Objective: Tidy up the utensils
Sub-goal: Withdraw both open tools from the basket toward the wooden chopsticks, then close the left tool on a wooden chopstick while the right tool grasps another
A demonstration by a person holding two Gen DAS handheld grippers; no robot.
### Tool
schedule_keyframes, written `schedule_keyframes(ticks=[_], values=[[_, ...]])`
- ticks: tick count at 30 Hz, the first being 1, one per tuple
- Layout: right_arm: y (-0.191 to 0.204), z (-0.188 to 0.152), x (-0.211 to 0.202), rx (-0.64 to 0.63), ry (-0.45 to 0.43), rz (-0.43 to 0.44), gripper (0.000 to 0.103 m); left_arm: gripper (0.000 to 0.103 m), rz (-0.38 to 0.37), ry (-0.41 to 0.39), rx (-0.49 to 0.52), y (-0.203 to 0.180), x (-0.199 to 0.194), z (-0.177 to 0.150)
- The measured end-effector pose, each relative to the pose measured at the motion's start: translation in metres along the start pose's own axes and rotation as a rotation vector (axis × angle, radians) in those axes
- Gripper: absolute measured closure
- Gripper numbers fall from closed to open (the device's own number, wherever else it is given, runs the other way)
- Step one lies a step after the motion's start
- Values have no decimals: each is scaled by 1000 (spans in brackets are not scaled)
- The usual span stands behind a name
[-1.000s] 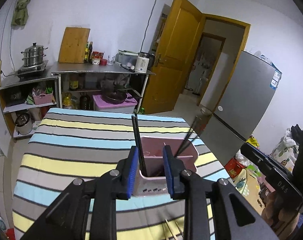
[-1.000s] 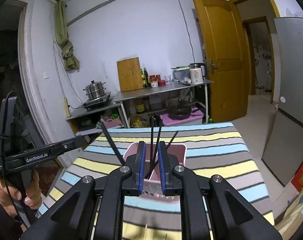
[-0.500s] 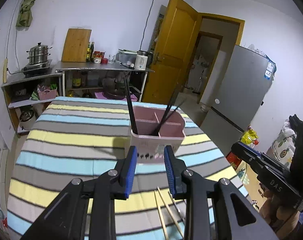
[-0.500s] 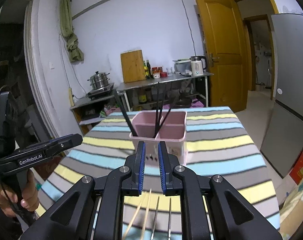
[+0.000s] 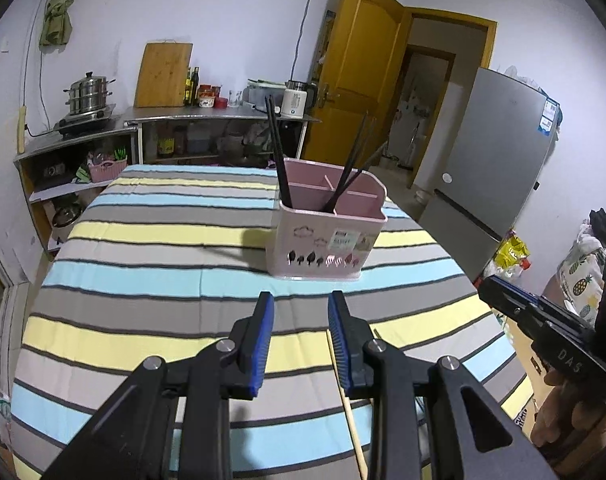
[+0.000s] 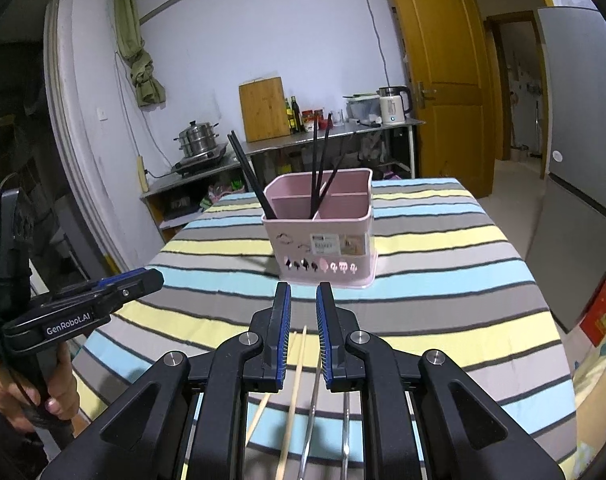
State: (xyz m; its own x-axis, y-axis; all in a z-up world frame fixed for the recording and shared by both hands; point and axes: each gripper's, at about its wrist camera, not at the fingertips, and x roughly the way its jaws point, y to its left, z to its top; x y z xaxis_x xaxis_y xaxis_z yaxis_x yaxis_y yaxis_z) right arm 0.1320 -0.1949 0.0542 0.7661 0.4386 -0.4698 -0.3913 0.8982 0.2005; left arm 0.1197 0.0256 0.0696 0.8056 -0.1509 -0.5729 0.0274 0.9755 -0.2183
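Note:
A pink utensil holder [image 5: 327, 232] [image 6: 323, 236] stands upright on the striped tablecloth [image 5: 143, 272], with several black chopsticks [image 5: 279, 160] [image 6: 317, 168] leaning in its compartments. My left gripper [image 5: 301, 300] hovers open short of the holder, nothing between its fingers. A wooden chopstick [image 5: 345, 396] lies under its right finger. My right gripper [image 6: 303, 292] is open by a narrow gap and holds nothing. Below it on the cloth lie two wooden chopsticks [image 6: 297, 368] and thin metal utensils [image 6: 313, 392], partly hidden by the fingers. Each gripper shows in the other's view [image 6: 103, 300] [image 5: 543, 328].
Behind the table stands a steel shelf unit [image 5: 207, 118] with a steamer pot [image 6: 197, 138], a cutting board [image 6: 263, 110], bottles and a kettle [image 6: 393, 104]. A yellow door [image 6: 443, 60] and a grey fridge [image 5: 499, 152] are to the right. The table's right edge [image 6: 551, 320] is near.
Both grippers have drawn back from the holder and sunk toward the table. The holder now stands farther ahead, and the loose chopsticks and metal utensils have come into view.

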Motion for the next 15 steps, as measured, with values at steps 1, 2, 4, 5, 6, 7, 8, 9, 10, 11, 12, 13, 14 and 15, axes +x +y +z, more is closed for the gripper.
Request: schedule_keyframes(ticks=[1, 2, 4, 5, 6, 7, 8, 9, 10, 11, 12, 13, 14, 15], values=[[0, -1, 1, -1, 5, -1, 90, 74, 2, 4, 1, -1, 1, -2], [0, -3, 1, -1, 9, -1, 90, 74, 3, 7, 2, -1, 1, -4], [0, -8, 2, -1, 16, -3, 90, 74, 3, 14, 3, -2, 3, -8], [0, -9, 3, 0, 20, -4, 90, 74, 4, 17, 3, -2, 4, -9], [-1, -11, 3, 0, 23, -4, 90, 74, 3, 21, 2, -2, 5, -10], [-2, -12, 5, 1, 28, -5, 90, 74, 2, 25, 1, -2, 6, -12], [-2, -13, 5, 2, 32, -5, 90, 74, 2, 29, 0, -2, 7, -14], [-3, -14, 6, 3, 36, -6, 90, 74, 0, 35, 0, -1, 9, -15], [-3, -15, 8, 4, 41, -6, 90, 74, 0, 41, 0, -1, 10, -16], [-4, -17, 9, 6, 48, -7, 90, 74, -1, 48, -1, -1, 12, -18], [-5, -18, 11, 8, 55, -8, 90, 74, -3, 57, -4, 0, 15, -20], [-6, -20, 13, 9, 60, -9, 90, 74, -7, 69, -8, 1, 18, -22], [-8, -22, 15, 11, 69, -10, 90, 74, -12, 81, -12, 2, 21, -24], [-9, -25, 16, 12, 75, -10, 90, 74, -16, 93, -15, 2, 24, -27]])
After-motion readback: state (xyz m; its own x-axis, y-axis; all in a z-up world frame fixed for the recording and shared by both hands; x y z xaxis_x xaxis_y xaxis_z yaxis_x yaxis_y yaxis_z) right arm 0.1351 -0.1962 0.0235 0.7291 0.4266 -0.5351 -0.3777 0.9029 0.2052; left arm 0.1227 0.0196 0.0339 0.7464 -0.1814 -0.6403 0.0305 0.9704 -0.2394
